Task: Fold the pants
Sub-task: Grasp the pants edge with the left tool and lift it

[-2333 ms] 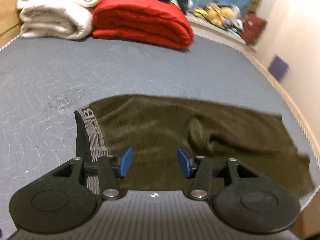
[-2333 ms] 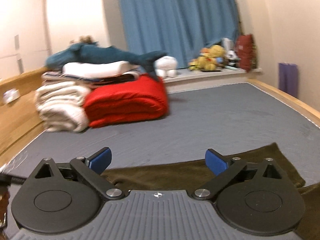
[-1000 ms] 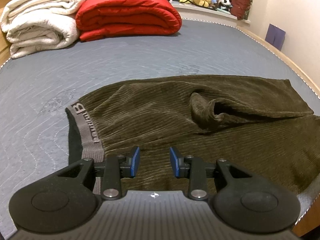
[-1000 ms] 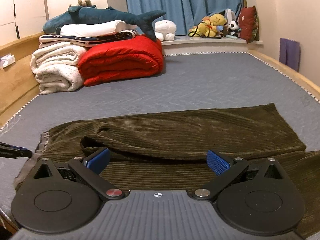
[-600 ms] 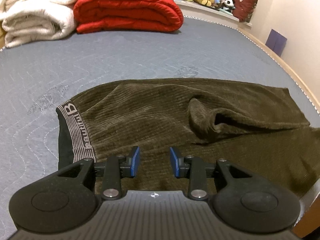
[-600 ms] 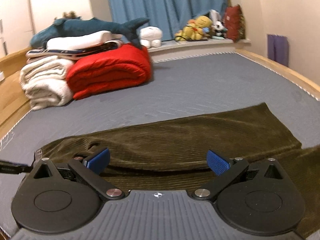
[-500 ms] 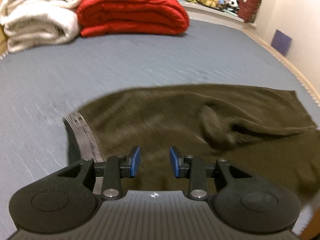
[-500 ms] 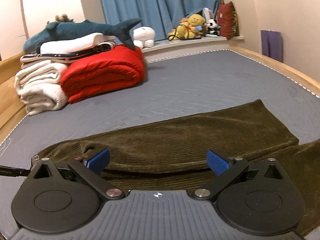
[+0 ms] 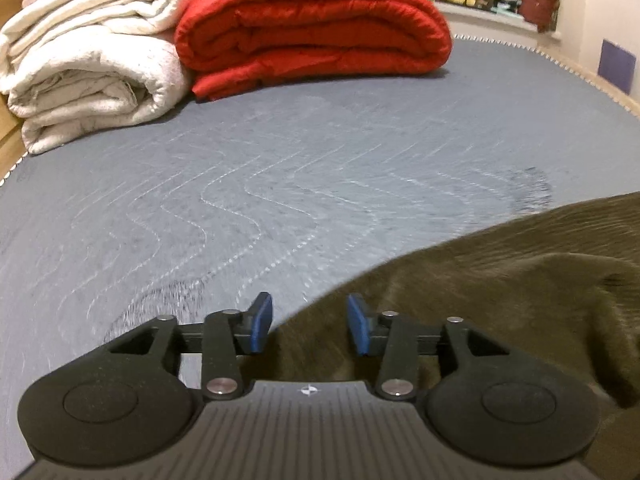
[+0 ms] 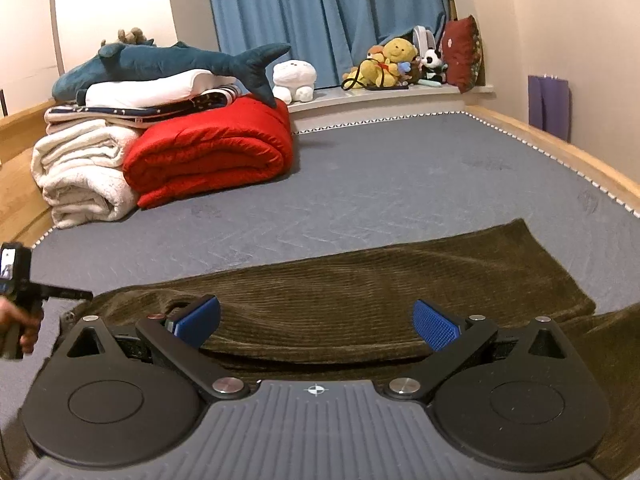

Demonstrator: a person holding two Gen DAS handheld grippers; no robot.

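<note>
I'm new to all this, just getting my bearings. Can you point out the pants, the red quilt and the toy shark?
pants (image 10: 360, 284): right wrist view, middle of the upper leg.
red quilt (image 9: 312, 20): left wrist view, top fold.
toy shark (image 10: 160, 60): right wrist view, its body.

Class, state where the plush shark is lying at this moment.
In the right wrist view the plush shark lies at upper left, atop the white pillow on the bedding stack, its tail over the red folded duvet.

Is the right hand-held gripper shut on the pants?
No, the right hand-held gripper stands wide open above the pants, its pads gripping no cloth.
</note>
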